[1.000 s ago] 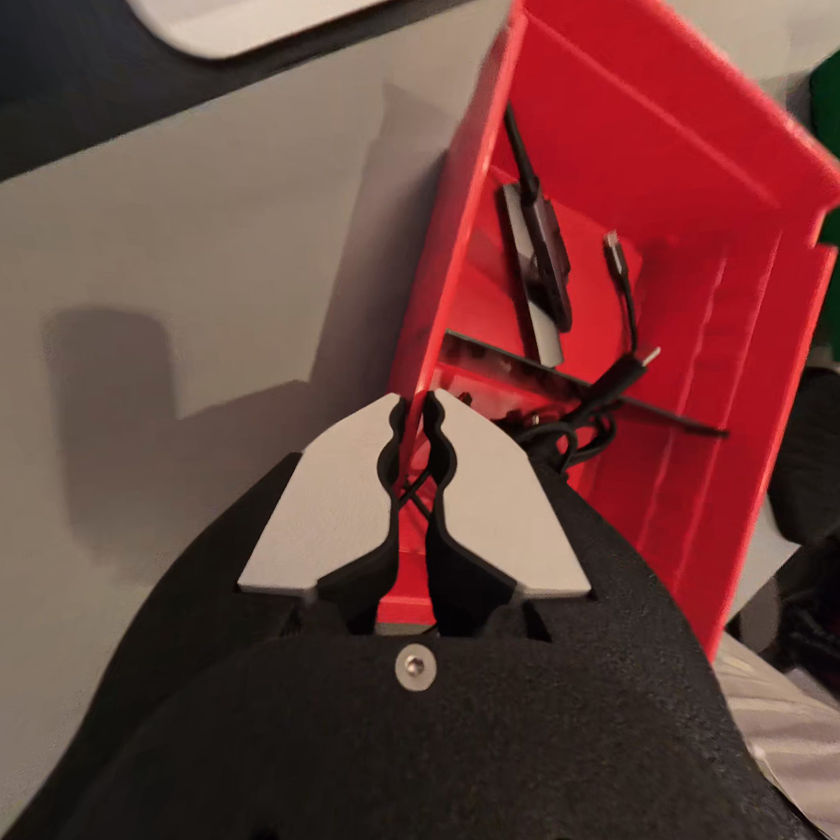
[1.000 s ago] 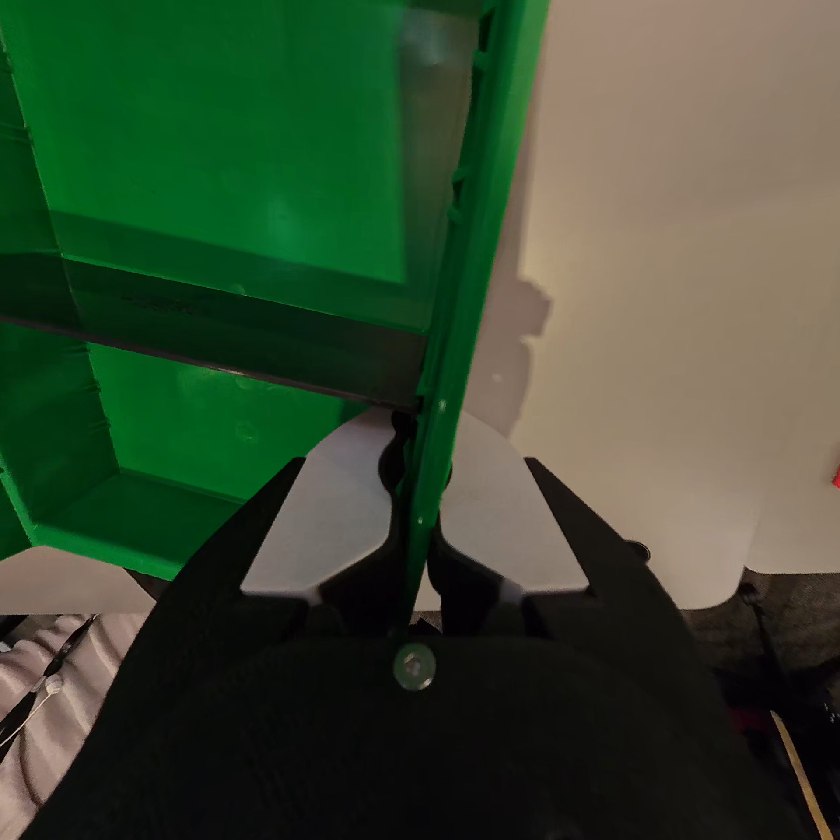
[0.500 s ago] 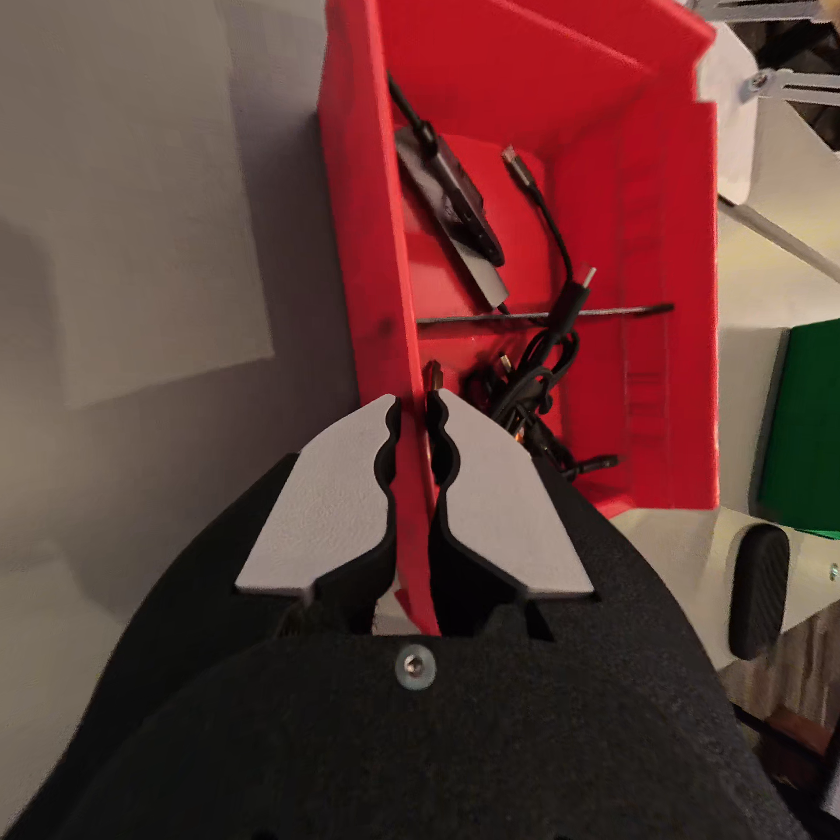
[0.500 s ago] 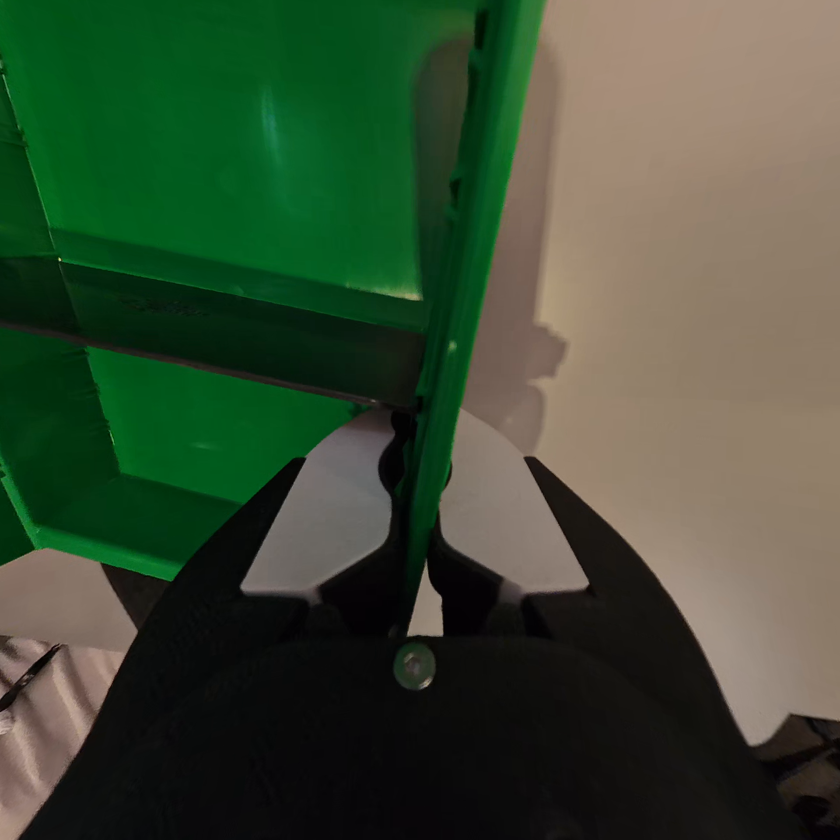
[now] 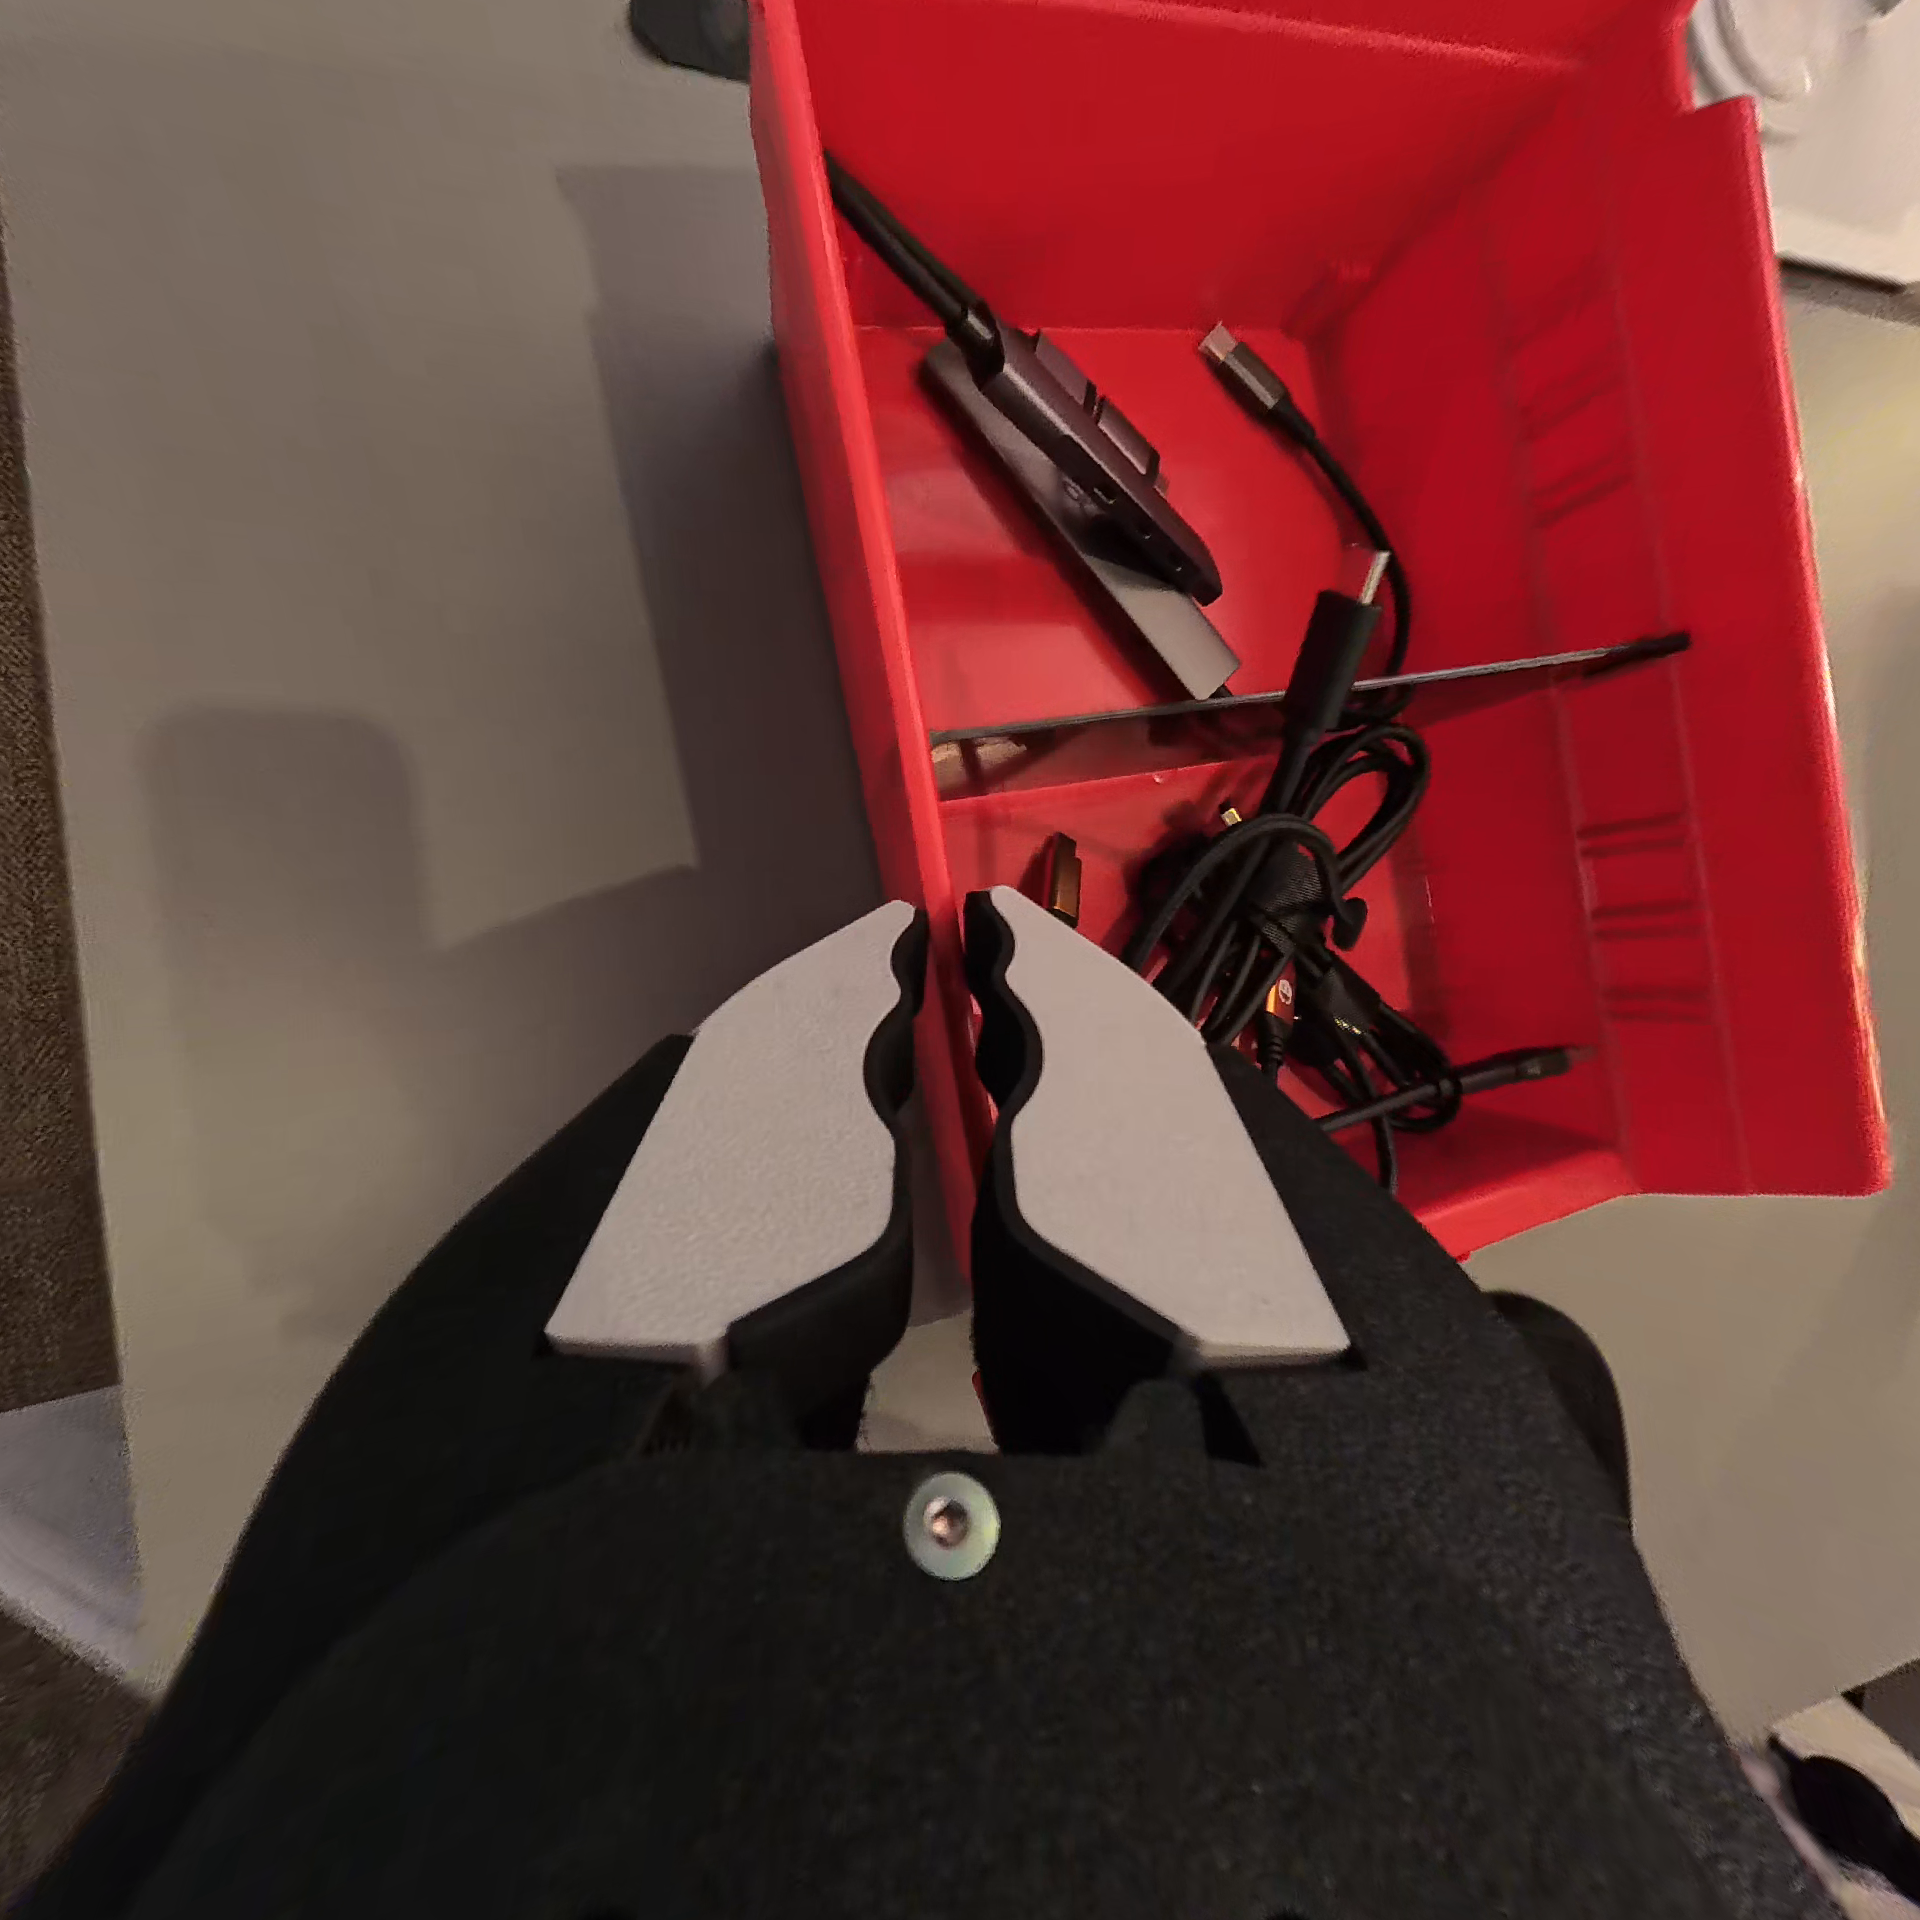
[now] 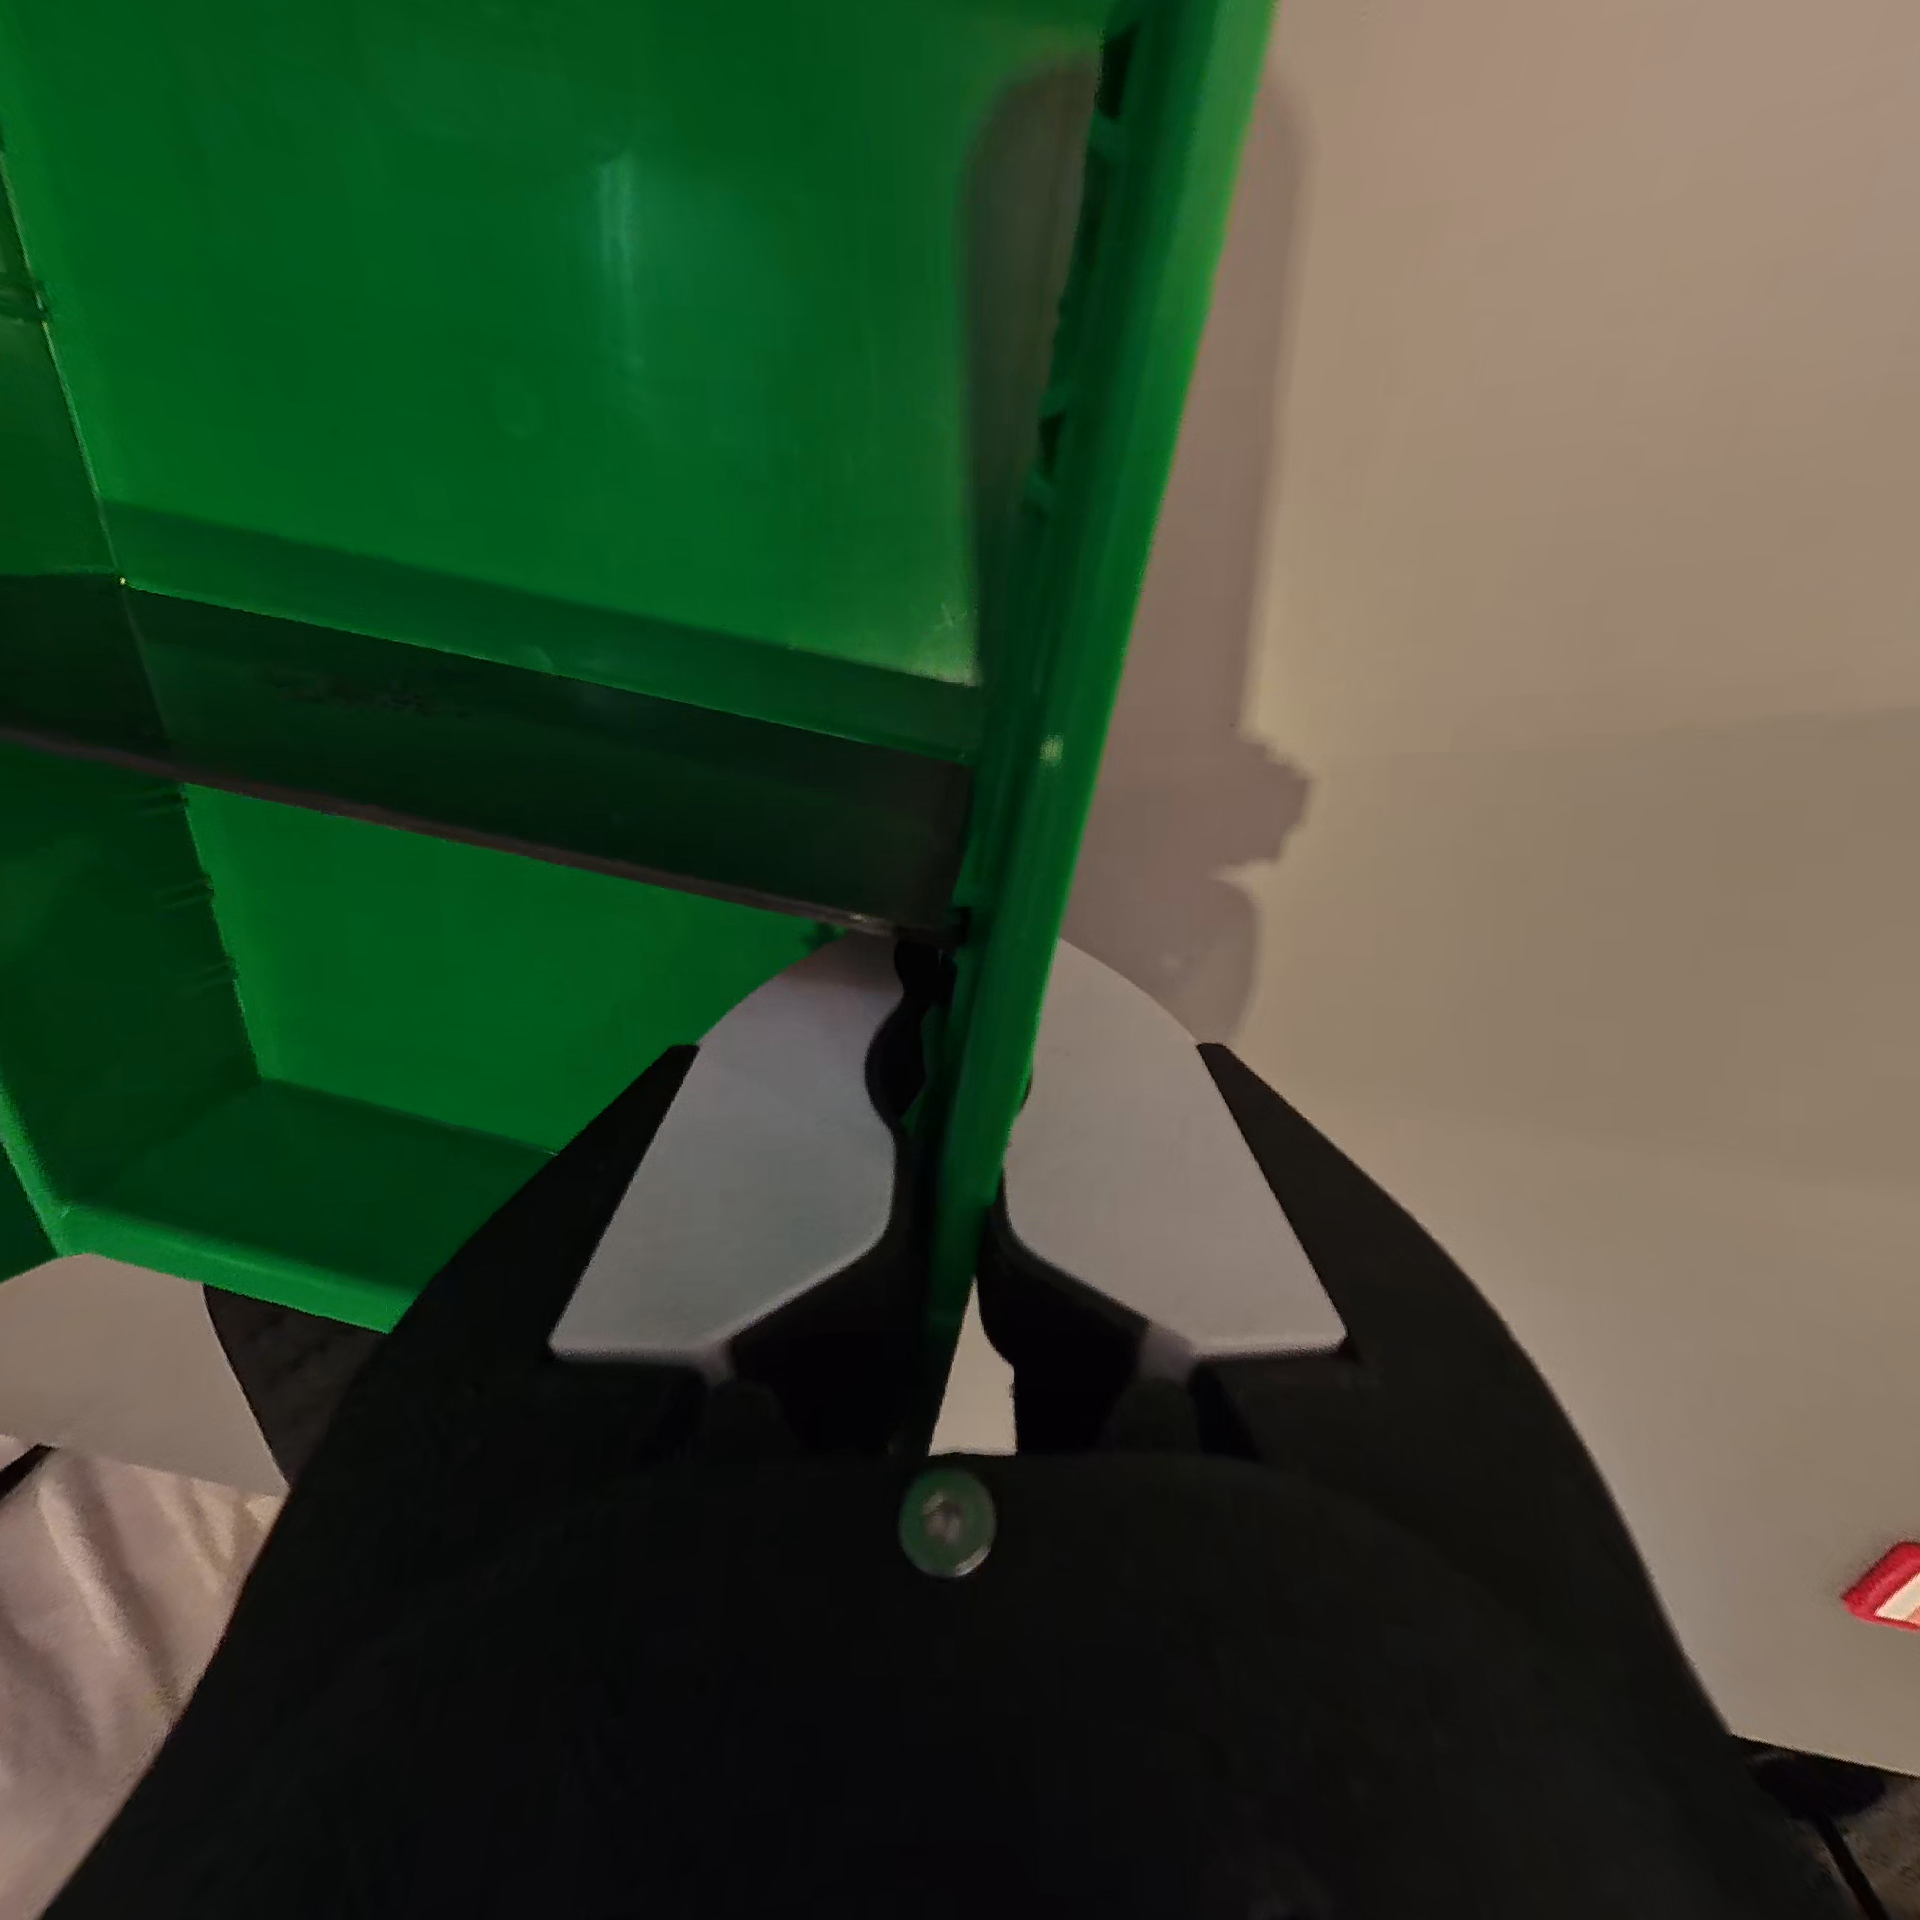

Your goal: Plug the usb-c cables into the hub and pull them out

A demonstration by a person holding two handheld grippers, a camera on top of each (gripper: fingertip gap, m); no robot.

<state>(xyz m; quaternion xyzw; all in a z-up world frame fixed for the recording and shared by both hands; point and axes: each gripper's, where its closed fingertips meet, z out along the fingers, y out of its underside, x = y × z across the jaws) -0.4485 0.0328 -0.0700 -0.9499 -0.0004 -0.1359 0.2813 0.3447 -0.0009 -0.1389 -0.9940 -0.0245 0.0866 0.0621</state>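
My left gripper (image 5: 940, 914) is shut on the left wall of a red bin (image 5: 1714, 623). A black divider (image 5: 1455, 686) splits the bin. In the far part lie a grey hub (image 5: 1081, 488) and a loose cable plug (image 5: 1242, 364). The near part holds a tangle of black cables (image 5: 1278, 935), one with an orange plug (image 5: 1062, 878). My right gripper (image 6: 961, 956) is shut on the right wall of a green bin (image 6: 520, 364), which has a dark divider (image 6: 520, 748) and shows nothing inside.
Both bins are over a pale tabletop (image 5: 364, 520). A small red and white object (image 6: 1886, 1595) lies at the table's right edge in the right wrist view. The table's near edge and darker floor show below both grippers. The tips of one gripper are about 80 cm away from the tips of the other.
The red bin has swung round in the left wrist view, from tilted to nearly straight ahead, with the cables shifting inside. The green bin has moved over the table; the small red object reappears.
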